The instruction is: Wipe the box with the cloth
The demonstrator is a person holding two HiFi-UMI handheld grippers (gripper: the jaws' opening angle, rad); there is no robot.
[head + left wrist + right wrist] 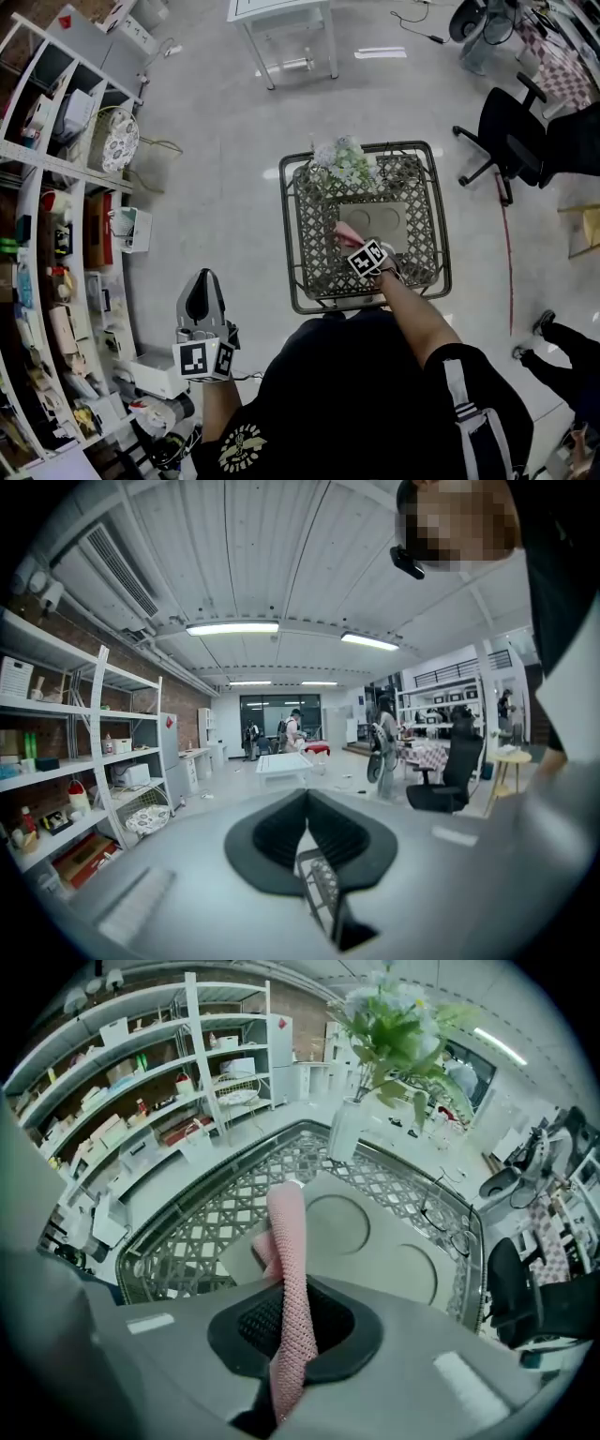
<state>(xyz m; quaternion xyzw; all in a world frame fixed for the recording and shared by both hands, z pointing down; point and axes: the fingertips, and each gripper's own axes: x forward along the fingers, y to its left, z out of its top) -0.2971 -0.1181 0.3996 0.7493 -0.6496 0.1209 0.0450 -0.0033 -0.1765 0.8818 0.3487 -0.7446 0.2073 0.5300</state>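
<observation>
A flat grey box (386, 223) with two round recesses lies on the lattice-topped metal table (292, 272). My right gripper (354, 246) hangs over the box's near left corner, shut on a pink knitted cloth (347, 234). In the right gripper view the cloth (289, 1269) runs up from between the jaws of the right gripper (294, 1327), and its free end droops over the box (375, 1241). I cannot tell whether the cloth touches the box. My left gripper (202, 281) is held over the floor left of the table. The left gripper (307, 841) is shut on nothing.
A vase of pale flowers (345, 161) stands at the table's far edge, just behind the box. A pair of glasses (450, 1227) lies right of the box. Stocked shelves (47, 187) line the left. A black office chair (511, 131) and a person's legs (562, 347) are at the right.
</observation>
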